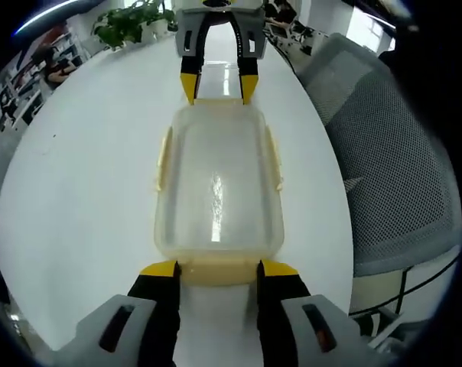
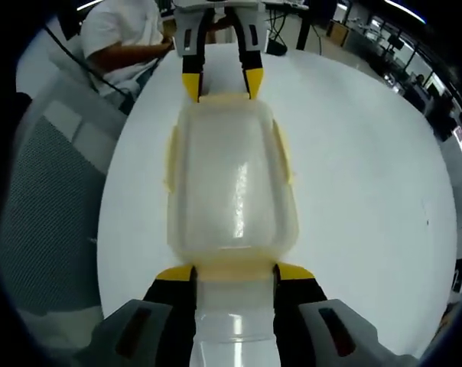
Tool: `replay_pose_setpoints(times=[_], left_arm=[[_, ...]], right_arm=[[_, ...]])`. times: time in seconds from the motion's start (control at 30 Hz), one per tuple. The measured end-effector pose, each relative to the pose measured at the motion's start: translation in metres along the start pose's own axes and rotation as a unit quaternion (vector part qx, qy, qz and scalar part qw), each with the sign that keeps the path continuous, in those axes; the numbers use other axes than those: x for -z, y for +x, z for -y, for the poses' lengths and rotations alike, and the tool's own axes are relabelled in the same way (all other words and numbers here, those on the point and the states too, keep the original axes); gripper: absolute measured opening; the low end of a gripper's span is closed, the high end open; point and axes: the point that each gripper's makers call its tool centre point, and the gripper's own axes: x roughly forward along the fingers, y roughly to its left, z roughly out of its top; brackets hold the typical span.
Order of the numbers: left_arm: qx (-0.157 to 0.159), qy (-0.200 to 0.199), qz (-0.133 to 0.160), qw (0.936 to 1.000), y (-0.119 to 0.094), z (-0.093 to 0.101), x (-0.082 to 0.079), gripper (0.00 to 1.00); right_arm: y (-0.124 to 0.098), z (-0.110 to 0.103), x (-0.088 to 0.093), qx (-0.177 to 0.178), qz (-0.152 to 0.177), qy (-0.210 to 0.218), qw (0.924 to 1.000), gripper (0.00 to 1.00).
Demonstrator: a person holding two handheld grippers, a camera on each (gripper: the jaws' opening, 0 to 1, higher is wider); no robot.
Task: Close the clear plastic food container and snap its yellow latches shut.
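Note:
The clear plastic container (image 1: 218, 180) (image 2: 232, 183) lies lengthwise on the white table with its lid on top. Yellow side latches (image 1: 164, 157) (image 2: 283, 153) run along both long edges. My left gripper (image 1: 219, 269) stands open at the near short end, its yellow-tipped jaws on either side of the yellow end latch (image 1: 217, 274). In the left gripper view the right gripper (image 1: 218, 86) faces it at the far end. My right gripper (image 2: 235, 273) is open too, straddling its own end latch (image 2: 235, 267), with the left gripper (image 2: 222, 82) opposite.
A round white table (image 1: 86, 191) (image 2: 369, 176) carries the container. A grey mesh chair (image 1: 392, 168) (image 2: 47, 206) stands tight against one side of it. Beyond the table are a potted plant (image 1: 128, 23) and a seated person in a white shirt (image 2: 124, 34).

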Motion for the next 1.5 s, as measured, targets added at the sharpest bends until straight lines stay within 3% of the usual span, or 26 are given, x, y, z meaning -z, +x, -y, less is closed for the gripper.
replay_pose_setpoints(times=[0.4, 1.0, 1.5], left_arm=[[0.007, 0.01, -0.001, 0.9999, -0.019, -0.004, -0.007, 0.38], [0.003, 0.01, -0.003, 0.9999, -0.041, -0.021, -0.02, 0.38], [0.007, 0.018, -0.01, 0.9998, -0.035, -0.019, -0.032, 0.38]], right_arm=[[-0.014, 0.0, -0.007, 0.004, 0.005, 0.008, 0.9999, 0.38], [-0.041, 0.016, -0.015, 0.016, 0.009, 0.012, 0.9998, 0.38], [-0.046, 0.012, -0.002, 0.02, 0.007, 0.018, 0.9996, 0.38]])
